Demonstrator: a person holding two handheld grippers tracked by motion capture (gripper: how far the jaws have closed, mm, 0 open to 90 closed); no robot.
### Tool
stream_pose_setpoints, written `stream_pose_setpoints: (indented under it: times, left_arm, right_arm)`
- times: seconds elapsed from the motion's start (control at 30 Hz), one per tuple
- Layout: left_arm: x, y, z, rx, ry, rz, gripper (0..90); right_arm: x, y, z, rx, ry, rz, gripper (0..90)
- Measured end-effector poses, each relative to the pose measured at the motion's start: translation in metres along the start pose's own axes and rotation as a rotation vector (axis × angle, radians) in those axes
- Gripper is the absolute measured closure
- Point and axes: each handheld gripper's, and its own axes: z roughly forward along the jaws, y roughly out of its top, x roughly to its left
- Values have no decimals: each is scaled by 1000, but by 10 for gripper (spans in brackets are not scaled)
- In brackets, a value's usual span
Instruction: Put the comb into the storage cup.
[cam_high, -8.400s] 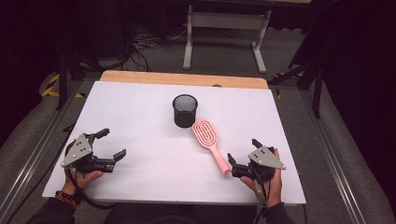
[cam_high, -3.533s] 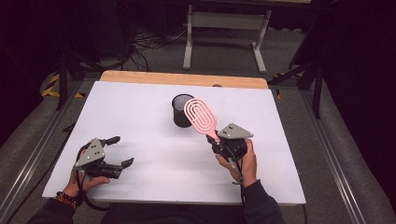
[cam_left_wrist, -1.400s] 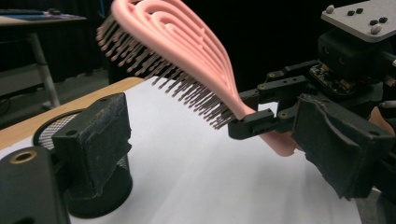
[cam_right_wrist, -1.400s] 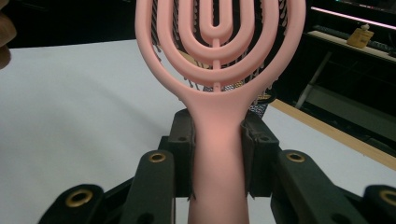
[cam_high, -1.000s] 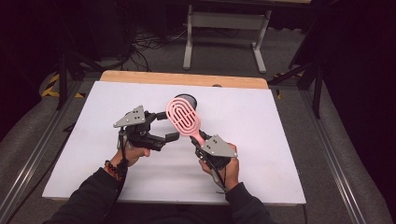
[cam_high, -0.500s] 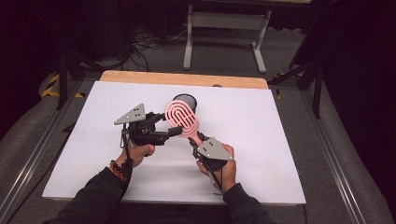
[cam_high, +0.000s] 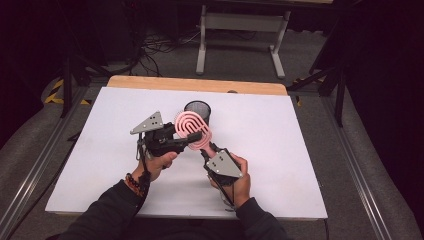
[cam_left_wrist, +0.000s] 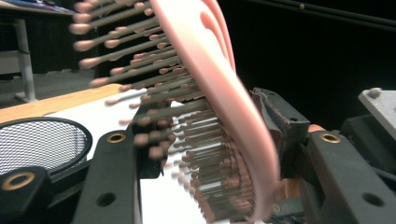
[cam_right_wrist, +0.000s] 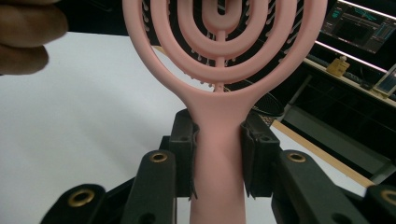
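Observation:
A pink hairbrush (cam_high: 192, 127) is held up over the white table (cam_high: 300, 150), its head in front of the black mesh cup (cam_high: 197, 107). My right gripper (cam_high: 209, 150) is shut on its handle (cam_right_wrist: 217, 121), one pad on each side in the right gripper view (cam_right_wrist: 217, 149). My left gripper (cam_high: 191, 138) comes in from the left, and its jaws have just been closing around the brush head. In the left gripper view (cam_left_wrist: 210, 140) one pad sits against the head's smooth pink back (cam_left_wrist: 229, 93) and the other meets the bristle tips.
The mesh cup (cam_left_wrist: 42, 140) stands on the table just behind the brush. A wooden strip (cam_high: 200, 84) runs along the table's far edge. Metal rails flank the table on both sides, and a grey stand (cam_high: 240, 22) is on the floor beyond.
The left gripper moved right to the brush head and its jaws narrowed around it. The right hand kept the brush raised, nearly still.

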Motion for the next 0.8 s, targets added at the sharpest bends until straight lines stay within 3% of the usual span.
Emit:
stream_pose_setpoints:
  times: [0.1,0.27,0.57,0.67,0.8]
  left_arm:
    - [0,0,-1,-9,-3,-5,562]
    - [0,0,-1,-9,-2,-9,579]
    - [-4,1,-3,13,-26,45,601]
    - [-7,2,-5,17,-18,83,615]
    - [-6,3,-8,6,-31,86,623]
  right_arm:
    - [3,0,1,3,5,-11,690]
    - [3,-1,2,5,1,-7,689]
    - [7,-2,4,8,6,-1,684]
    - [8,-2,3,7,19,-4,646]
    - [10,0,2,-5,32,-11,627]
